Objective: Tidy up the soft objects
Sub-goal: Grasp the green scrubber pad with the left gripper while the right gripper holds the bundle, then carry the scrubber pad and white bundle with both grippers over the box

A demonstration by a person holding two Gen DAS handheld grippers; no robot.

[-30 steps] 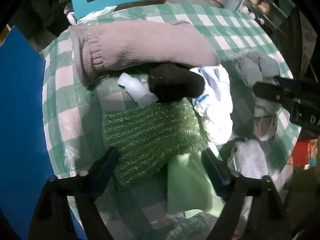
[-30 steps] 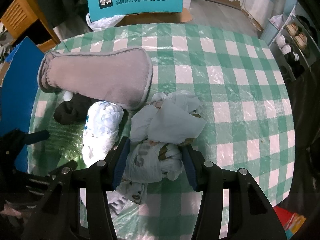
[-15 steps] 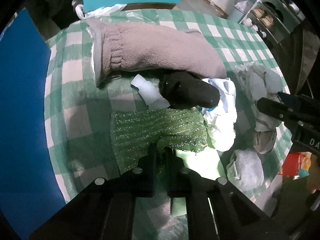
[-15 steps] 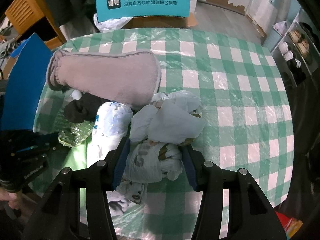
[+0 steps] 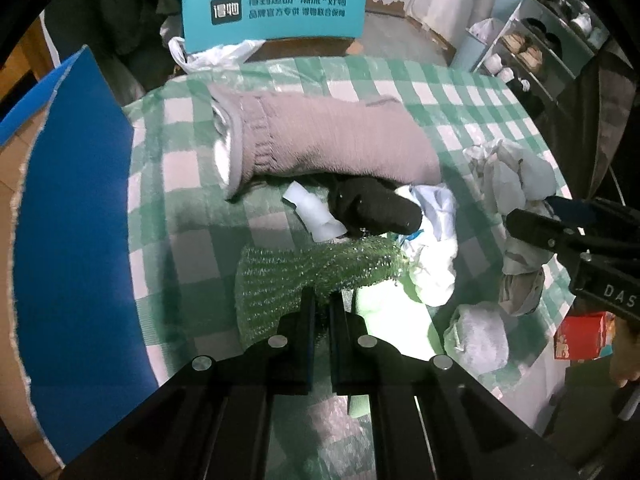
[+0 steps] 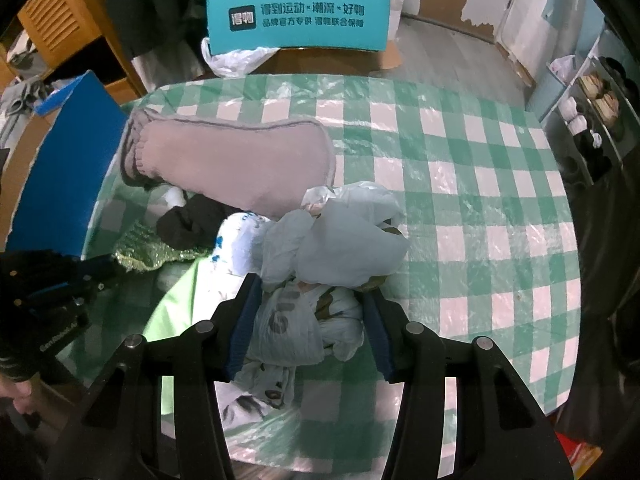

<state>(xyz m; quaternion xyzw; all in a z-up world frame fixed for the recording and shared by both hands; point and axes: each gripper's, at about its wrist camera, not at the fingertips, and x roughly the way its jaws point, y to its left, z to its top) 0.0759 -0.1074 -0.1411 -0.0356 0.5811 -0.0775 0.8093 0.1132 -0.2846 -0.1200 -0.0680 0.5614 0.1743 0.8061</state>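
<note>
My left gripper [image 5: 322, 300] is shut on the near edge of a sparkly green cloth [image 5: 316, 266] and holds it lifted off the green checked table [image 5: 188, 208]. Beyond it lie a black sock [image 5: 372, 208], a long grey knitted sock [image 5: 332, 142] and a white crumpled cloth [image 5: 434, 256]. A bright green sheet [image 5: 390, 320] lies under the cloth. My right gripper [image 6: 312, 316] is open around a pile of white plastic bags [image 6: 332, 248], its fingers [image 6: 244, 320] on both sides. The green cloth shows at the left in the right wrist view [image 6: 148, 254].
A blue board [image 5: 72, 220] stands along the table's left edge. A teal chair back [image 6: 298, 20] stands behind the table. A white fluffy bundle [image 5: 478, 338] lies near the front right edge. A red box [image 5: 584, 336] sits past the edge. The table's right half [image 6: 480, 208] holds nothing.
My left gripper closed on the green cloth's near edge and pulled it up and back, bunching it. The right gripper stayed open around the bags.
</note>
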